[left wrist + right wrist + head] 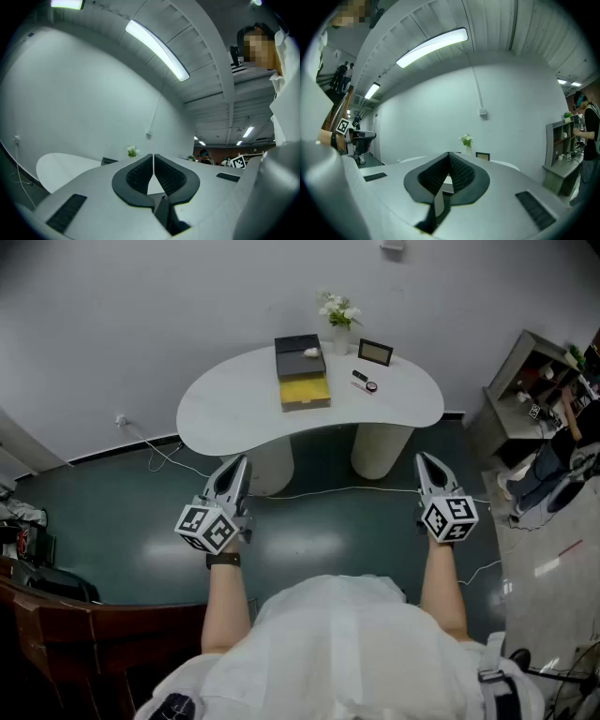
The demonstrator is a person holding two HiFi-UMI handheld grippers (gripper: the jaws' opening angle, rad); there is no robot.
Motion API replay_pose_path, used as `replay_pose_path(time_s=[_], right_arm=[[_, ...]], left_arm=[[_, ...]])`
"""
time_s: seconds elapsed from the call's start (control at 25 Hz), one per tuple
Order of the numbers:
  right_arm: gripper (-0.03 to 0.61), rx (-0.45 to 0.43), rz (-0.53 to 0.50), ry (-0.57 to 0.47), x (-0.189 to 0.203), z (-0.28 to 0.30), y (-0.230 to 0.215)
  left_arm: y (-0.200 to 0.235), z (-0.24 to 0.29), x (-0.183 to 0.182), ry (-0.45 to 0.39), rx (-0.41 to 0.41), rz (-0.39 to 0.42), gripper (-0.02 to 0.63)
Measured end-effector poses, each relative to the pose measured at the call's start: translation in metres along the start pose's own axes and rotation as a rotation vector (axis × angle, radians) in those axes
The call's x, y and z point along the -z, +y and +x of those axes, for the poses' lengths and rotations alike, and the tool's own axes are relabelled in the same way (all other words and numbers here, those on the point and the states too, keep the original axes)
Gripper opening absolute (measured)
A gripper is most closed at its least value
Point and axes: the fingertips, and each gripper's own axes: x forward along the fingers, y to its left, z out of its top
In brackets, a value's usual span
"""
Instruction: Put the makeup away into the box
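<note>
Both the left claw (238, 463) and right claw (424, 459) are clenched empty; the makeup (364, 382) lies on the desk (225, 409) well ahead, beside the box (303, 390). Reaching in clenched could knock the small pieces away.

A white kidney-shaped table (225, 409) stands against the far wall. Near its middle sits an open black box with a yellow lining (305, 392), its lid on the far side. Right of the box lie a small black tube (360, 377) and, just nearer, a small round compact (371, 387). Behind them stands a small black-framed picture (375, 352), with a vase of white flowers (338, 315) to its left at the far edge. A grey shelf unit (525, 381) stands well right of the table.
</note>
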Motion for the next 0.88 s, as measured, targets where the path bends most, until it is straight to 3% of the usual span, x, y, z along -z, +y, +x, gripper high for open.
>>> replay_pose_path(time_s=[0.88], right_arm=[[0.009,-0.008,-0.034,-0.006,0.0004,0.0072,-0.0009]], left_arm=[[0.0025,0.0039,0.0040,0.002,-0.007,-0.023,0.023]])
